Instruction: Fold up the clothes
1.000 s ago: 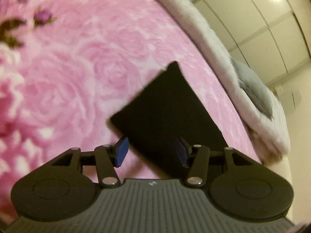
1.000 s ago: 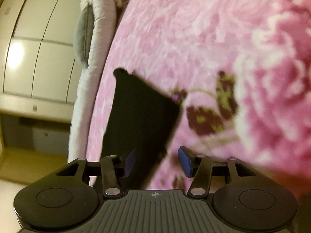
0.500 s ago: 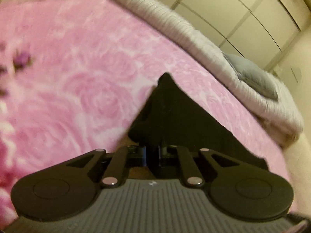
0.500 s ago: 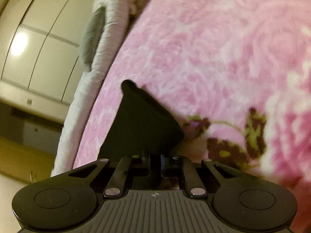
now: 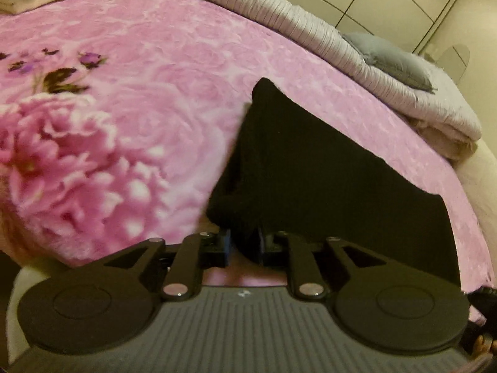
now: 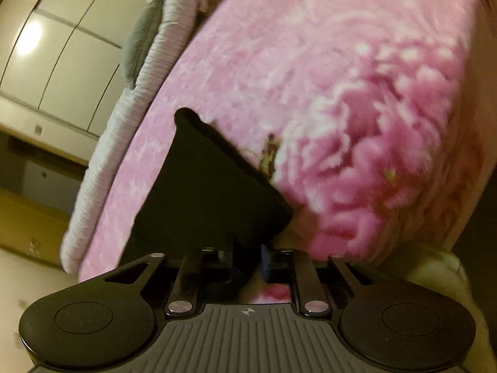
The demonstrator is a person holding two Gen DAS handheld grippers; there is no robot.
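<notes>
Black garment (image 5: 310, 171) is lying on the pink floral blanket (image 5: 139, 93) of the bed, its near edge lifting. Left tongs (image 5: 243, 245) and right tongs (image 6: 247, 259) are each gripping a corner, jaws easing apart slightly.

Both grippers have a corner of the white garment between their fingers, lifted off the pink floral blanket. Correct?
Not quite: the garment is black, not white, as both wrist views show. The left gripper and right gripper each have a corner between their fingers above the pink floral blanket.
</notes>
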